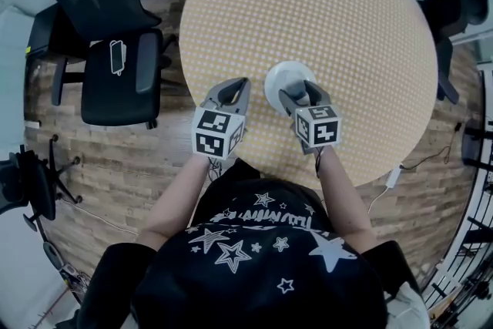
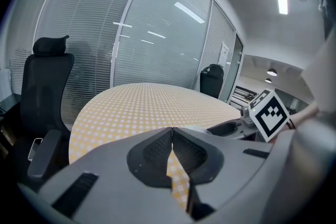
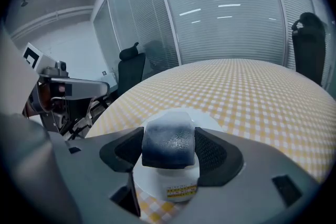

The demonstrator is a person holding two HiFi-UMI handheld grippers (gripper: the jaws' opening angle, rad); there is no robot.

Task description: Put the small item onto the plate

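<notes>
— Anything in the right gripper?
— Yes. Fingers clamped on the small item, a dark, pebbled block, one finger on each flank.
— Pointing which way?
— Hard to say. About as broad as tall from the gripper's own camera, so no clear long axis; top edge rounded.
— And placed where?
— Over the white plate, toward its 5 o'clock rim; touching or not, cannot tell. Plate toward 6 o'clock on the checked desk.
— Left gripper?
— At the plate's 9 o'clock, fingers pressed together, holding nothing.
</notes>
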